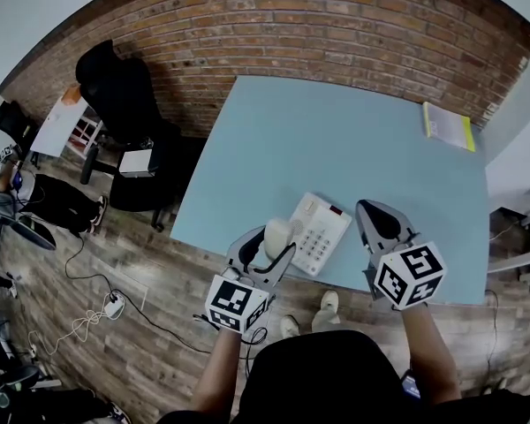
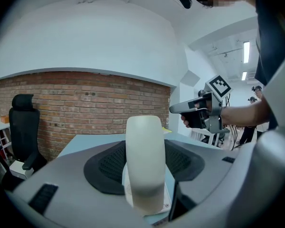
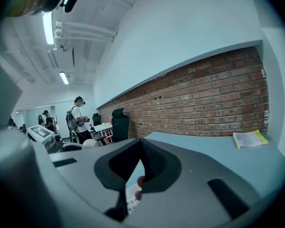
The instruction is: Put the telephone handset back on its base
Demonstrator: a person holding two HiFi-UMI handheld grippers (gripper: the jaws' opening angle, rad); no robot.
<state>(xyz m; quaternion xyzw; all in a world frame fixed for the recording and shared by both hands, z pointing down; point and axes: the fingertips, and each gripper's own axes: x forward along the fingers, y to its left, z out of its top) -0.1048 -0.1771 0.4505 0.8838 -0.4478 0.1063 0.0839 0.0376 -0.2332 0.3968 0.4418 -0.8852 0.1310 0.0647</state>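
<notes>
The handset (image 2: pixel 143 163) – judged light, rigid, slippery – is clamped across its body by the left gripper (image 1: pixel 272 242) near the base (image 1: pixel 323 229); the right gripper (image 1: pixel 369 207) is closed on nothing.

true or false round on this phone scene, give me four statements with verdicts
1. The left gripper is shut on the handset. True.
2. The handset rests in its cradle on the base. False: it is held off the base, at the base's left side.
3. The right gripper grips the yellow booklet. False: its jaws are together on nothing, and the booklet lies at the table's far right corner.
4. The base sits on the blue table, close to the near edge. True.
</notes>
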